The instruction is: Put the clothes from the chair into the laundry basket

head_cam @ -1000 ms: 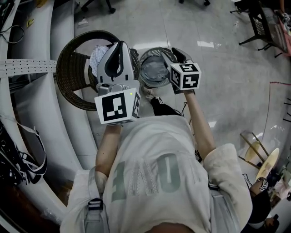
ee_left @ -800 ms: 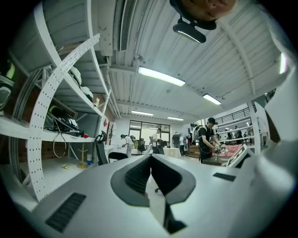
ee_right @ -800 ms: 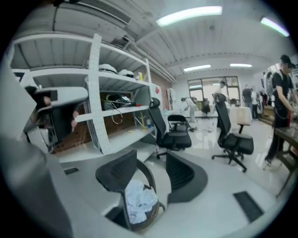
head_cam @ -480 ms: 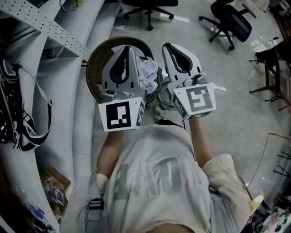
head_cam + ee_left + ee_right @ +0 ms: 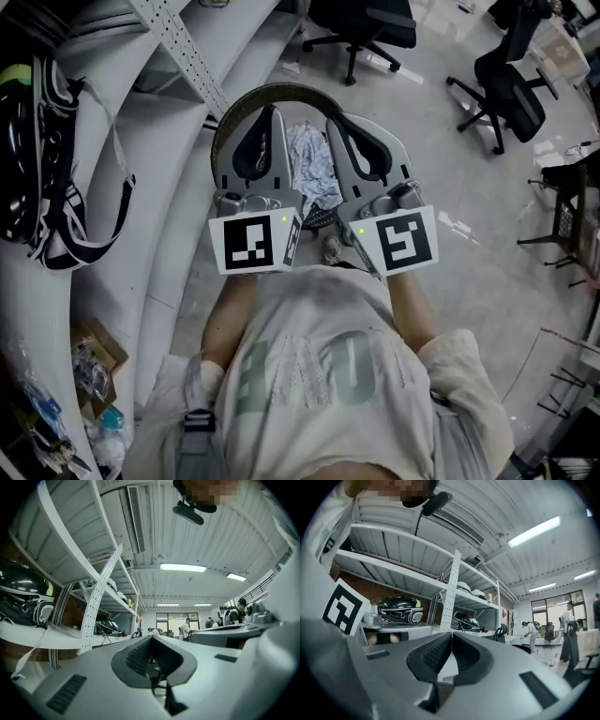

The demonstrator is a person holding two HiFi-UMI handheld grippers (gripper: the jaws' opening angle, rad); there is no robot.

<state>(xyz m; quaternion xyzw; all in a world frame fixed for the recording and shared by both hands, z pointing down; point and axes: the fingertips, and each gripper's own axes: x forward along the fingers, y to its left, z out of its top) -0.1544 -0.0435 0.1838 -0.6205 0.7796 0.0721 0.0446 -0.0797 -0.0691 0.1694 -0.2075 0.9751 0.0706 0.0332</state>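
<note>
Head view has two grippers side by side, both pointing away from the person at about level. The left gripper (image 5: 266, 112) has its jaws closed tip to tip with nothing between them, which the left gripper view confirms: only the far room shows through the gap behind the tips. The right gripper (image 5: 335, 98) has just been closing its jaws, and they now meet along one line, also empty, as the right gripper view shows. One piece of clothing is in sight, a pale patterned cloth (image 5: 309, 157). It lies crumpled below the grippers, in the gap between them, just right of the left gripper and just left of the right one. Its long axis runs the same way the grippers point, away from the person. The cloth rests in the one round wicker chair (image 5: 291, 89), whose dark rim curves round just beyond both sets of jaw tips. Neither gripper touches the cloth. White metal shelving (image 5: 159, 141) stands to the outer side of the left gripper. Two black office chairs (image 5: 361, 23) are plainly in view on the floor beyond and to the right gripper's side.
</note>
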